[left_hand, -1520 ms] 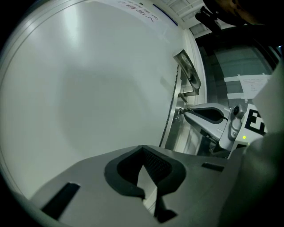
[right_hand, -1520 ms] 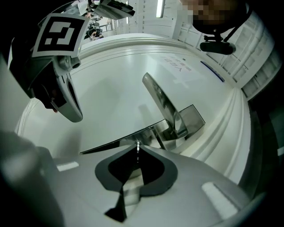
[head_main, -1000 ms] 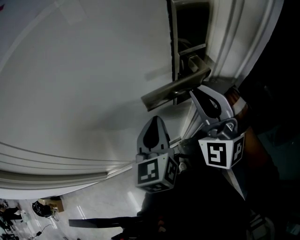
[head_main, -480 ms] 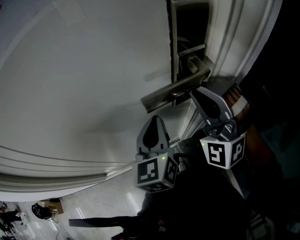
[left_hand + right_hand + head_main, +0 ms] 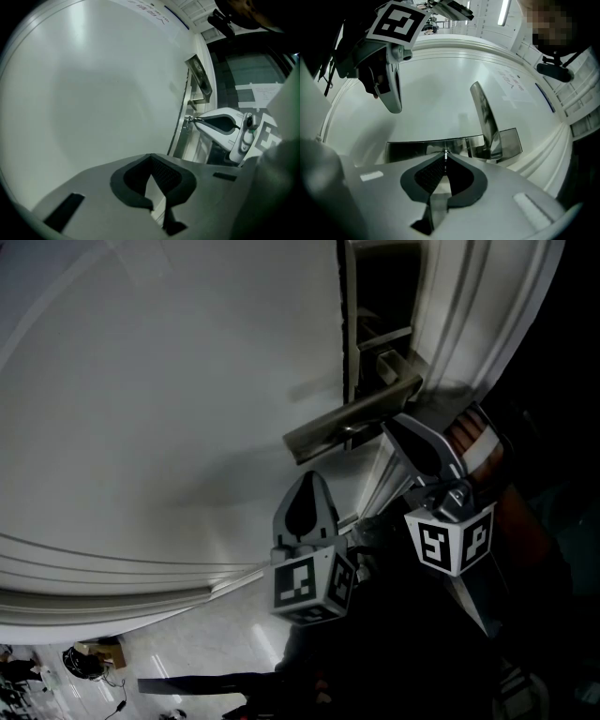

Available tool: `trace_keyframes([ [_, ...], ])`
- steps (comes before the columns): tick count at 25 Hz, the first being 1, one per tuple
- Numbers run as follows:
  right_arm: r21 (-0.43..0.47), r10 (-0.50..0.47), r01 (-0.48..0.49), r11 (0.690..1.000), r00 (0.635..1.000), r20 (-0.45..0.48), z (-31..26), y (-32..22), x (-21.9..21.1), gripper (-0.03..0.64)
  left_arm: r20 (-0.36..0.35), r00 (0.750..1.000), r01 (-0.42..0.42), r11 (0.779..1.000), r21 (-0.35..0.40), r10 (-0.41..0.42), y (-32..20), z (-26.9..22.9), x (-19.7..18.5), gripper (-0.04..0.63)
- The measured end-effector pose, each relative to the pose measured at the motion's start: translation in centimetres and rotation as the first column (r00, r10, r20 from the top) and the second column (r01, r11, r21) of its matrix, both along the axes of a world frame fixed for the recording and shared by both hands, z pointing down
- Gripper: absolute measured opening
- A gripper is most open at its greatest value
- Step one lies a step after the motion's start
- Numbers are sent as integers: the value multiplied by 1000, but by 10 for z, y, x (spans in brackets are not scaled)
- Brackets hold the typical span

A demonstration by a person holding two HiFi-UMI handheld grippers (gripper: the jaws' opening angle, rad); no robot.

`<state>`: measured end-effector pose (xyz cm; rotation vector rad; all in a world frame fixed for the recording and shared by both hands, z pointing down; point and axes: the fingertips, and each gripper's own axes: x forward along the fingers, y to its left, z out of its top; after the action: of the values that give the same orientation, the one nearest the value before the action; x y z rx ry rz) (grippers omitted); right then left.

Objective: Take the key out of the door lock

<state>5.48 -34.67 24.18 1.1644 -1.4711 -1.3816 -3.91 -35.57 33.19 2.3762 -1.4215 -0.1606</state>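
Head view: the door handle (image 5: 349, 420) sits just above the tip of your right hand-held gripper (image 5: 388, 430), and your left hand-held gripper (image 5: 309, 480) is beside it. Left gripper view: its jaws are pressed together on nothing. Right gripper view: the jaws pinch the thin key (image 5: 446, 154) at their tips, right at the lock plate (image 5: 408, 151).

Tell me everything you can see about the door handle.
The handle is a flat lever of brushed silver metal, shiny enough to mirror its surroundings. It springs from a metal plate at the edge of the white door and runs across the door's face. Nothing grips it; the right gripper's tongs, shut on the key, sit just beneath it.
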Motion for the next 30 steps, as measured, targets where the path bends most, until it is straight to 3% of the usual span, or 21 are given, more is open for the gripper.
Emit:
trace_keyframes([
  [8,15,3,-2,1000,998,-57,-10,8,-8,12,-6,1000,3,1000,6,-3,6,-10,-11,0],
  [17,-7,15,-15,1000,999,-36,-9,9,-6,12,-9,1000,1,1000,1,-1,4,-9,-11,0],
  [26,-22,9,-10,1000,998,-66,1,16,1,12,-6,998,-64,998,22,64,6,-7,13,0],
  [30,-24,6,-8,1000,997,-71,1,16,2,12,-14,998,-53,998,17,53,9,-8,13,0],
])
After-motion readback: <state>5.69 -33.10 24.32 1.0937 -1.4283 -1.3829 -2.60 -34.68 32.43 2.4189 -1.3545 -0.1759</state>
